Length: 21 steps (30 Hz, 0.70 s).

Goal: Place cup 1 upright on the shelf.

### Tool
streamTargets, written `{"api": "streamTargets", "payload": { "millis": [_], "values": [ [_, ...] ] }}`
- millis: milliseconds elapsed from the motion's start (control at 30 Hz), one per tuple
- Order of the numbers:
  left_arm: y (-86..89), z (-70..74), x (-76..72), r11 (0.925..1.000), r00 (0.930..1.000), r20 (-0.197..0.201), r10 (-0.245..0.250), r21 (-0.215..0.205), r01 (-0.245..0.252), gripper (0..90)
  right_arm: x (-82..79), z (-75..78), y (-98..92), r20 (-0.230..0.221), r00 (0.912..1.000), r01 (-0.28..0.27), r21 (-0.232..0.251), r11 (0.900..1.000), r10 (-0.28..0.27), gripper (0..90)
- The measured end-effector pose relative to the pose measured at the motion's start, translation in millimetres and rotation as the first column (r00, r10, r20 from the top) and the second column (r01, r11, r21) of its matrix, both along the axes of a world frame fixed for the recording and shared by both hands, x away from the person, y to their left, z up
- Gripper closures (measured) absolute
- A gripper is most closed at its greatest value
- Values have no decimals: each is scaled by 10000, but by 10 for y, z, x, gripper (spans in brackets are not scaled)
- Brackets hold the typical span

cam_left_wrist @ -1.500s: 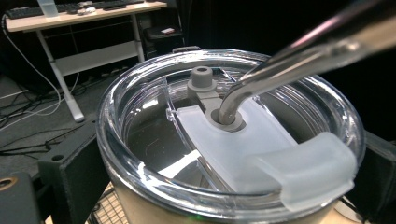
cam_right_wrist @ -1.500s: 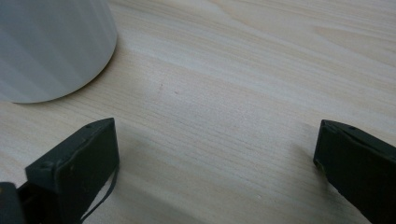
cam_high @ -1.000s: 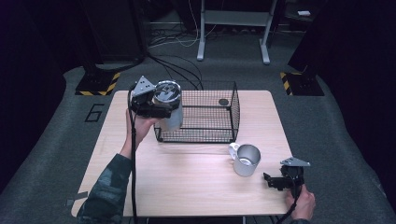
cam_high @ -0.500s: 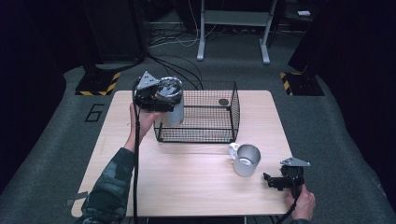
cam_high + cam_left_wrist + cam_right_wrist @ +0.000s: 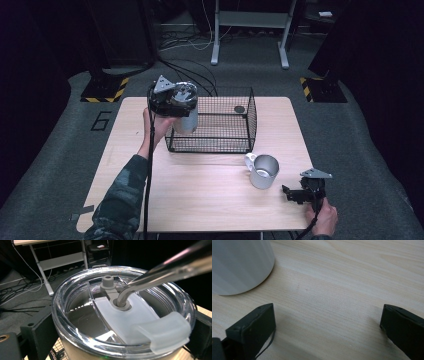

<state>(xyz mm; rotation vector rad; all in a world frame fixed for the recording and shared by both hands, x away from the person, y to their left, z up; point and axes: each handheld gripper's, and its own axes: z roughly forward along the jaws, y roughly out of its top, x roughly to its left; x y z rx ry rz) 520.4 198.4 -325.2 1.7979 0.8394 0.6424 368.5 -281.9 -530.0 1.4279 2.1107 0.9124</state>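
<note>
Left gripper [image 5: 172, 102] clasps the tumbler [image 5: 186, 112], hiding its lower body.

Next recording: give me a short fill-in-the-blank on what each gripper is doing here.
The left gripper holds a tumbler with a clear ____.
A metal ____ passes through that top.
The right gripper rests by the mug with jaws ____.
The tumbler hangs at the wire basket's ____ end.

Missing: lid; straw; open; left

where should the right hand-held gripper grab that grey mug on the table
Probably across the mug body, low on its plain wall, coming from the right hand-held gripper side. The handle points away to the far left, the mug stands upright, and the jaws are already spread wide close by.
</note>
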Motion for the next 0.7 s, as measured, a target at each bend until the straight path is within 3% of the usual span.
{"api": "streamTargets", "payload": {
  "millis": [700],
  "values": [
    [-44, -189, 231, 9995, 9975, -646, 270, 187, -259, 39, 0, 0, 0, 0, 10000, 2, 0, 10000, -2, 0]
  ]
}}
